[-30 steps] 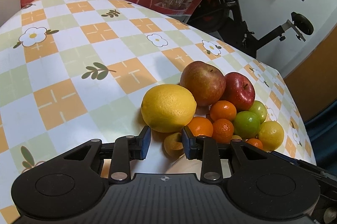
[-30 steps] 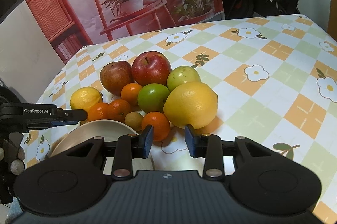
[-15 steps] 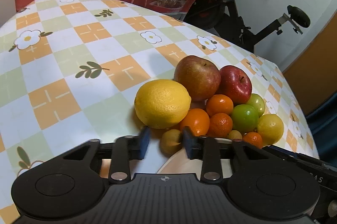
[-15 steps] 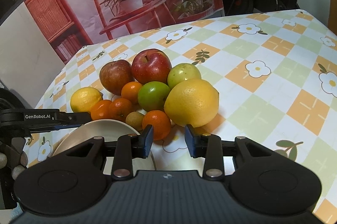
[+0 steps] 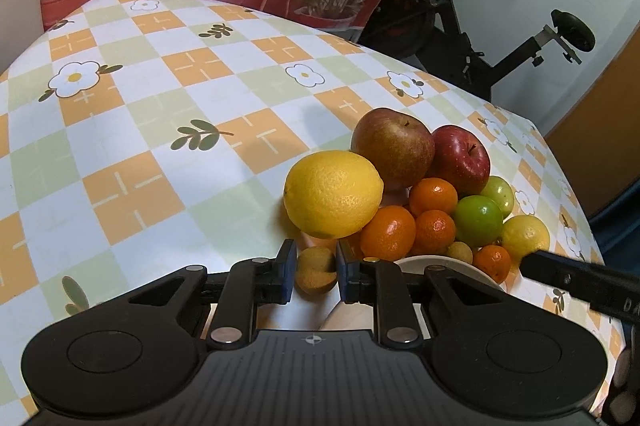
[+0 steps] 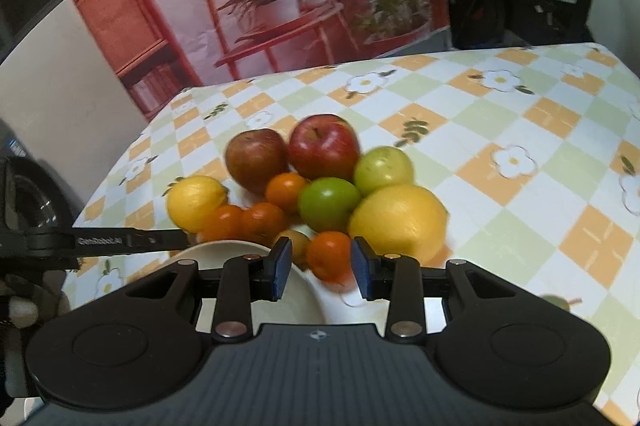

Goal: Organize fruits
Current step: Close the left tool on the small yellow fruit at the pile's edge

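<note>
tablecloth point(image 5: 168, 154) – orange-green-white checks | lemon point(image 5: 333, 195) – yellow | apple point(image 5: 461, 156) – red

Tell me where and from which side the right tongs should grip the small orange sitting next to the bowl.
Probably across its widest middle, coming from the near side where the right tongs hover. The small orange is round, so pads on opposite sides of its middle hold best. The big yellow citrus crowds one side and the bowl the other, so keep the approach straight and narrow.
</note>
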A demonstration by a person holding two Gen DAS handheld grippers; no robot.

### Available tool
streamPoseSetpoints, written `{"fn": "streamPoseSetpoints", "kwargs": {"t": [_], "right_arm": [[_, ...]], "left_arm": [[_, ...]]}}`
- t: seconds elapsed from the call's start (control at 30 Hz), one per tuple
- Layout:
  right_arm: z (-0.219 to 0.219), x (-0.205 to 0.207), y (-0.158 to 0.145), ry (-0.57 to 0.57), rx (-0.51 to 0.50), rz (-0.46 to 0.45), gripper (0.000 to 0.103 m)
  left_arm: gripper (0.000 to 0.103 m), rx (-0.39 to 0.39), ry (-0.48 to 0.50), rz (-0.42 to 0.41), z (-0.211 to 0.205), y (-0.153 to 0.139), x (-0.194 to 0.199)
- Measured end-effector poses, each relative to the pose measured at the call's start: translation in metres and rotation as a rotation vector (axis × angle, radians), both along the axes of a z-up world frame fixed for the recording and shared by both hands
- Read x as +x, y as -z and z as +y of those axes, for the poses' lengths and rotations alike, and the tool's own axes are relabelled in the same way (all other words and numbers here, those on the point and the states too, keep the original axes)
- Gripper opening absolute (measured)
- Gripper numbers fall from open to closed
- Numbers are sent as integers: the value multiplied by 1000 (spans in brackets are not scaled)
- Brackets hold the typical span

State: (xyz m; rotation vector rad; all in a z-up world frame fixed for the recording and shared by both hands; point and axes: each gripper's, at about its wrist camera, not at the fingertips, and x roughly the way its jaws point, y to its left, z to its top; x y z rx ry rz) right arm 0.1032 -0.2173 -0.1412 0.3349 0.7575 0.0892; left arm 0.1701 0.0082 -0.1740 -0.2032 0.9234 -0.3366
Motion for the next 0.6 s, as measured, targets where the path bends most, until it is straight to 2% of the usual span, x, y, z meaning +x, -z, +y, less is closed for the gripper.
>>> {"fn": "streamPoseSetpoints", "kwargs": {"t": [0.17,0.33,0.47,0.6], "right_arm": [[8,30,-8,-67,7,46,34],[23,61,-2,-150,-2,138,28],[25,78,8,-133,-4,239,26],[23,85,10,-119,-3,292,24]], "left_arm": [[23,43,14,-53,0,-3,-8],[23,26,20,-63,5,-2,-10],[24,14,24,-65,8,-1,-10],[25,8,34,-66,8,1,-9]]}}
